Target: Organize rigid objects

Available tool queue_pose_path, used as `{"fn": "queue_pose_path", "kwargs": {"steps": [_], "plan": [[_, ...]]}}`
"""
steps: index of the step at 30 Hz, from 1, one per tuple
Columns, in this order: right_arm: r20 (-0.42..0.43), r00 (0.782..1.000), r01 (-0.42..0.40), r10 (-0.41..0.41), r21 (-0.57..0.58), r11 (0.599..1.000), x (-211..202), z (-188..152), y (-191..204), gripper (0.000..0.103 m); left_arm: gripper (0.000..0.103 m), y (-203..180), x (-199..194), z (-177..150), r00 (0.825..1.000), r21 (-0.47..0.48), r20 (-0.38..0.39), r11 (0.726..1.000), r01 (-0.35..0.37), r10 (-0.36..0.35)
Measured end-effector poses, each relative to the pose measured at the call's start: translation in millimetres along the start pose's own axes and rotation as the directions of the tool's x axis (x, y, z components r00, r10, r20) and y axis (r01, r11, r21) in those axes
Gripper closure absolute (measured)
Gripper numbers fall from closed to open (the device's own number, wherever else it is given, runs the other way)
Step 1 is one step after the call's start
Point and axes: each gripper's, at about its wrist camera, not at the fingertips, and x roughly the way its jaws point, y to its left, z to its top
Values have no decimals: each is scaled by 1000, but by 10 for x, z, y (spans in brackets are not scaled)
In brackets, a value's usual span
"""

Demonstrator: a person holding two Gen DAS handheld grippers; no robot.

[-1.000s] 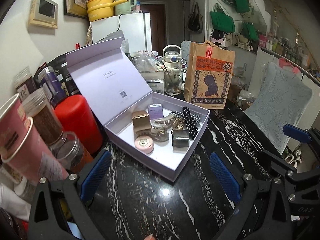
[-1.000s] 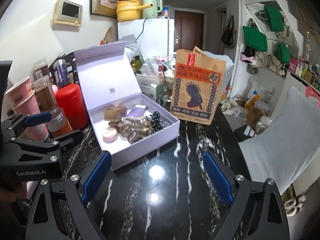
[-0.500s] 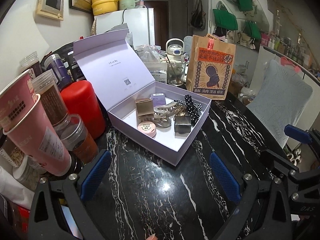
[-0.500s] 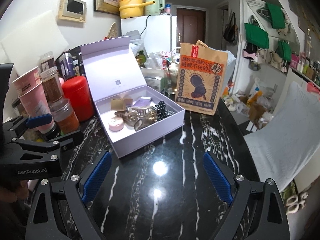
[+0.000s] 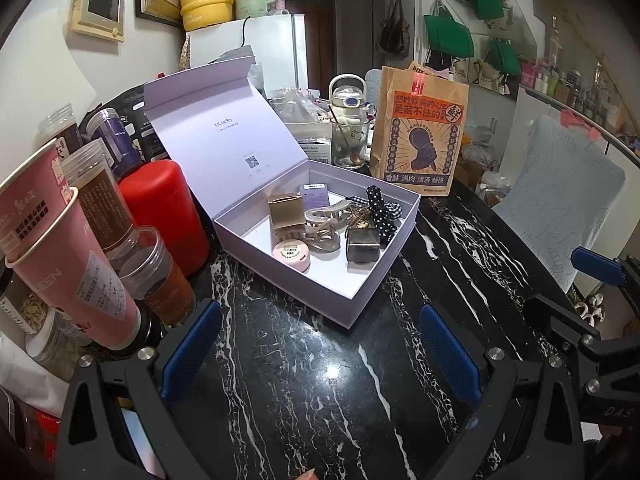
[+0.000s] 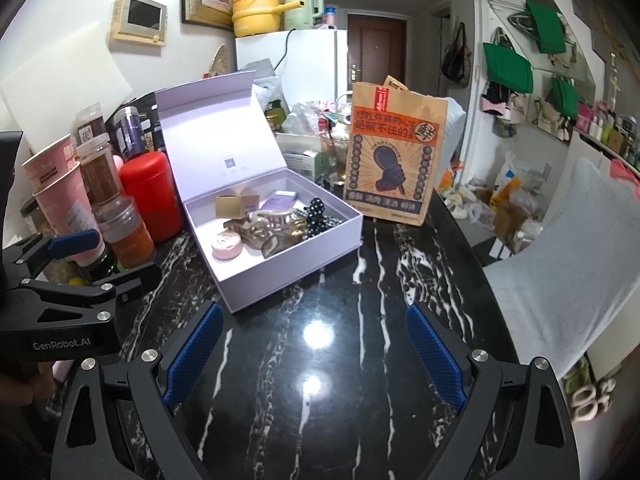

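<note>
The lilac box (image 5: 320, 276) sits lid-up toward the table's back left corner, beside the jars, likely left open so it can take things. Inside: one gold box (image 5: 285, 213), one pink compact (image 5: 291, 254), one dark cube (image 5: 362, 245), perhaps two hair claws. Left gripper (image 5: 316, 354) and right gripper (image 6: 314, 354) hang spread apart, empty.

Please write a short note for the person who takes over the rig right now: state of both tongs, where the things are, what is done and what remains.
Left tongs: open, empty, over the black marble table.
Right tongs: open, empty, over the same table.
The lavender box stands with its lid up. Inside lie a pink compact, a gold box, a hair claw, a dark square case and a polka-dot bow.
Done: the small items seem packed.
Left: probably shutting the lid.
</note>
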Motion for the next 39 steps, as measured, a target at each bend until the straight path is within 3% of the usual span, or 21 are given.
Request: {"fn": "queue_pose_path", "kwargs": {"steps": [28,39], "plan": [[1,1000,5,-5,-10,1000,-12,-51,-21,9,2,-64,-88,-30,1000,17,7,1000,-13,13],[-16,1000,22,-22,-16,1000,9,-80,10,8,2,-67,-69,-58,1000,25,-1,999,22,-22]]}}
